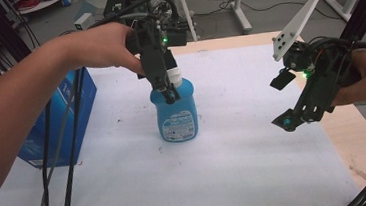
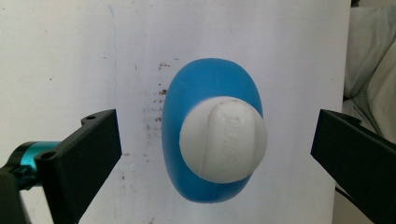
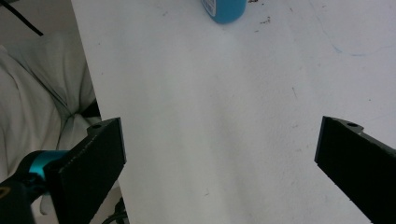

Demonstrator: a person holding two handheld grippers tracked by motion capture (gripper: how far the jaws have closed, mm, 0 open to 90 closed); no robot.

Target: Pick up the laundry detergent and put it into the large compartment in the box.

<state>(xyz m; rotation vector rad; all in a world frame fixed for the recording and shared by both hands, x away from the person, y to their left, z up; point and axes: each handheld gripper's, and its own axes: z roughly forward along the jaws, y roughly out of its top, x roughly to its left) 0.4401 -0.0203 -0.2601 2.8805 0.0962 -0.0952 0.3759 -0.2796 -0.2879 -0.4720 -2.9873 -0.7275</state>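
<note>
A blue bottle (image 1: 176, 112) with a white cap (image 1: 174, 75) stands upright on the white sheet (image 1: 236, 158) that covers the table, close to the middle of the sheet in the high view. The left gripper (image 1: 165, 87) hangs directly above the bottle and points down at it, with its jaws spread wide. In the left gripper view the cap (image 2: 223, 139) sits between the two black jaws, one at 9 o'clock and one at 3 o'clock of it, and both jaws are well apart from the cap and from the blue body (image 2: 211, 129) under it, so nothing is gripped. The right gripper (image 1: 284, 100) is held in the air at 3 o'clock from the bottle, well apart from it, and its jaws are also wide open with nothing between them. In the right gripper view the bottom of the bottle (image 3: 224, 10) appears at 12 o'clock, far from the jaws. A blue box (image 1: 74, 117) stands at 9 o'clock from the bottle, at the left edge of the sheet, and black cables (image 1: 55, 159) hang down in front of it.
</note>
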